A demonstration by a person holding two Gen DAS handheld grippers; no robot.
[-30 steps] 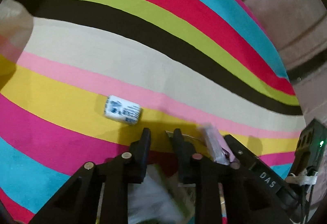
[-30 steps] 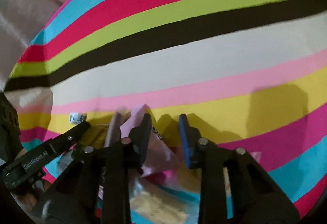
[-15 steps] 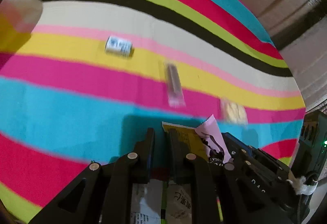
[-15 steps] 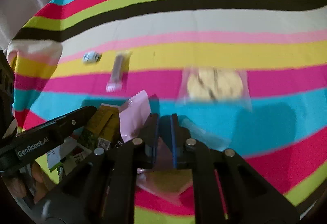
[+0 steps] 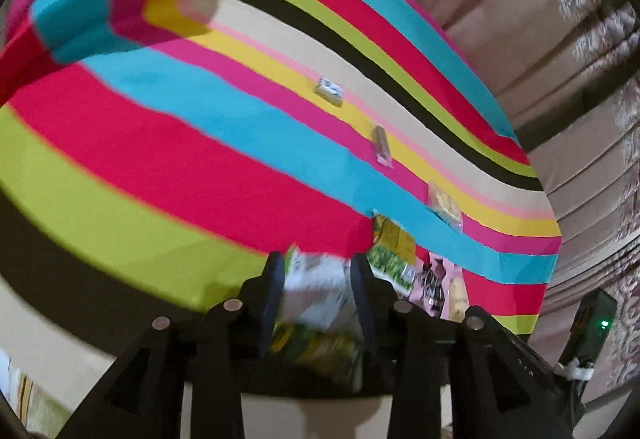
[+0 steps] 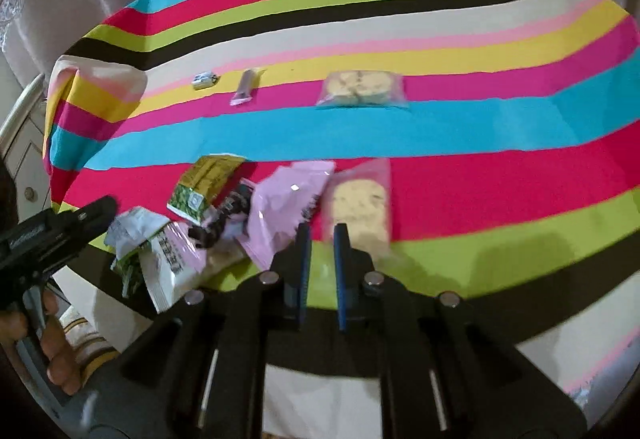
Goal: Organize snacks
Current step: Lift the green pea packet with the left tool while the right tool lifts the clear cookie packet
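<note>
My left gripper (image 5: pixel 318 271) has its jaws opening around a white-and-green snack packet (image 5: pixel 312 287) that lies between its fingers. From the right wrist view, this left gripper (image 6: pixel 96 211) ends beside a heap of white-green packets (image 6: pixel 160 259) near the table's front edge. My right gripper (image 6: pixel 321 235) is shut, with nothing seen between its blue pads. A pink packet (image 6: pixel 286 211) lies just left of it and a clear cracker packet (image 6: pixel 360 205) just right. A yellow-green packet (image 6: pixel 204 185) sits behind the heap. Farther back lie a small white snack (image 6: pixel 205 79), a slim bar (image 6: pixel 246 91) and a clear cookie bag (image 6: pixel 362 89).
A striped cloth (image 6: pixel 480 159) covers the table, and its corner is folded up at the left (image 6: pixel 92 99). A white cabinet (image 6: pixel 24 143) stands past that corner, with curtains behind the table. A person's hand (image 6: pixel 56 351) holds the left gripper.
Both grippers have pulled back toward the table's near edge, and the snack pile has come with them. The left jaws have parted around the white-green packet. The right jaws have shut.
</note>
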